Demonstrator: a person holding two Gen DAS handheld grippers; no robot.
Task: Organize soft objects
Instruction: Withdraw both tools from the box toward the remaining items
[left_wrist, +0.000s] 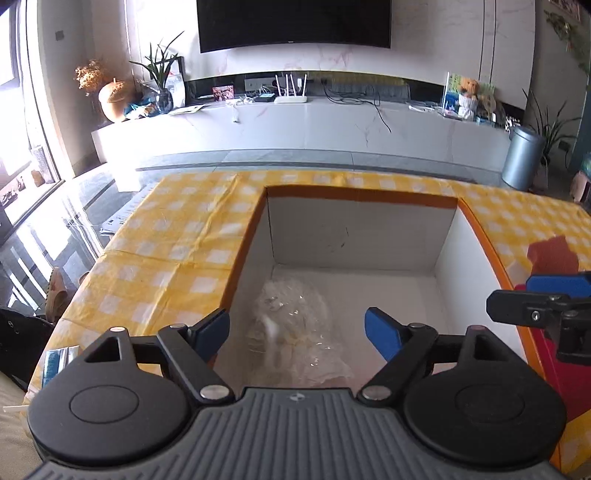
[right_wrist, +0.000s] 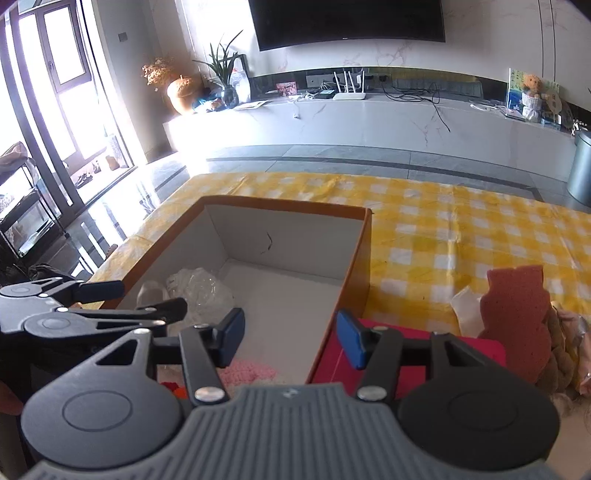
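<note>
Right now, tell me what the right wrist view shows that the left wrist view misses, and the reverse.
Only the right wrist view shows the pink knitted piece inside the box, near its front, and the pile of soft items behind the sponge. Only the left wrist view shows the open left gripper head-on above the bag. Both show the box, the clear plastic bag on its floor, the pink sponge and the checked cloth.

The counter (right_wrist: 461, 221) is wearing a yellow checked cloth (left_wrist: 177, 236). An orange-rimmed box (right_wrist: 364, 266) is sitting on it. Beside the box a red flat piece (right_wrist: 480, 354) and a brownish-pink sponge (right_wrist: 517, 314) are lying.
</note>
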